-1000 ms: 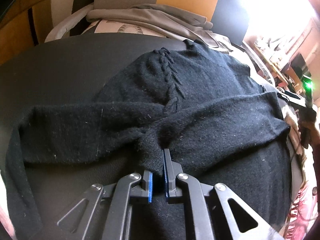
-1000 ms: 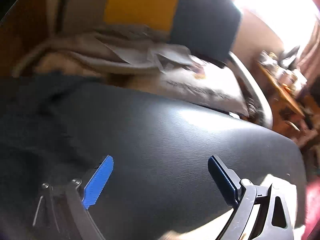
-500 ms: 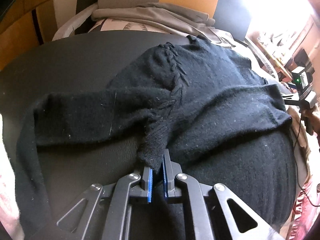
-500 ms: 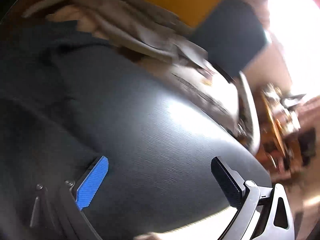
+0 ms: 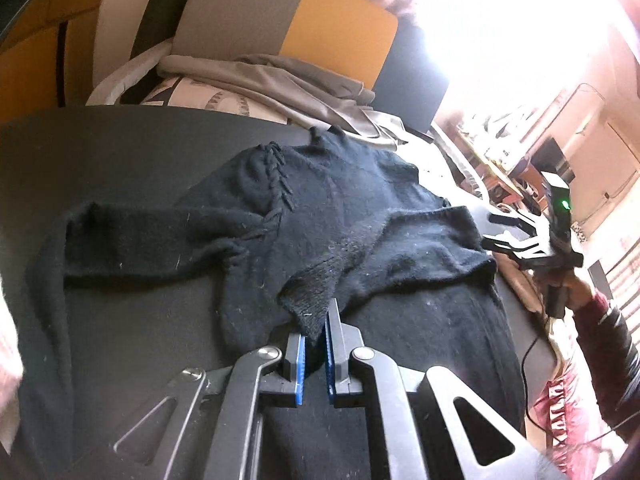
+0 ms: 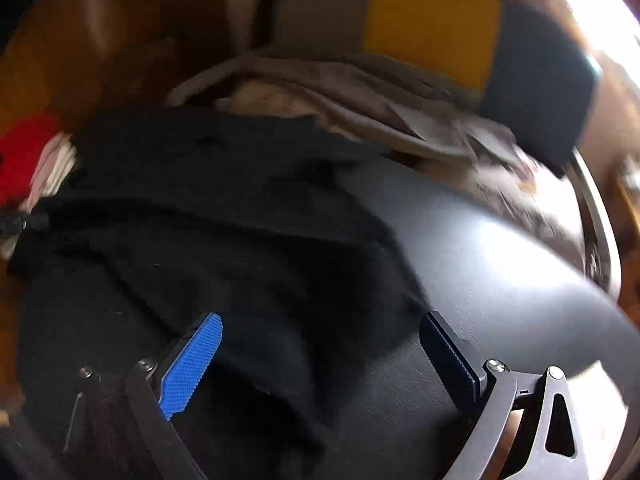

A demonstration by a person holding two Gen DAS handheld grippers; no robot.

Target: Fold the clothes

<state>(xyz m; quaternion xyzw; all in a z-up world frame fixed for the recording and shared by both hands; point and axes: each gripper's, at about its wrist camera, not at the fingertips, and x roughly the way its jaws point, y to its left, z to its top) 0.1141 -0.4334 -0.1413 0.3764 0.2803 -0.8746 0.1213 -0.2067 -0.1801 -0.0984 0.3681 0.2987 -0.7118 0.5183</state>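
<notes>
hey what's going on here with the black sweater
A person with a gripper in each hand is folding a black sweater on a dark table. The left gripper is shut on a sleeve cuff, lifted over the body. The right gripper is open over the sweater's edge, holding nothing. Other clothes are piled behind.

Black linkage arms, silver screws, blue-padded jaws, maroon sleeve (image 5: pixel 604 316)

text: none legible | labels, brands, numbers: none legible | pale cushion (image 5: pixel 208 98) far ahead of the claw: grey printed marks only (too blurred to read as letters) | signs: green light (image 5: pixel 565 204) on a device off to the right, no lettering | right wrist view: motion-blurred, nothing readable
</notes>
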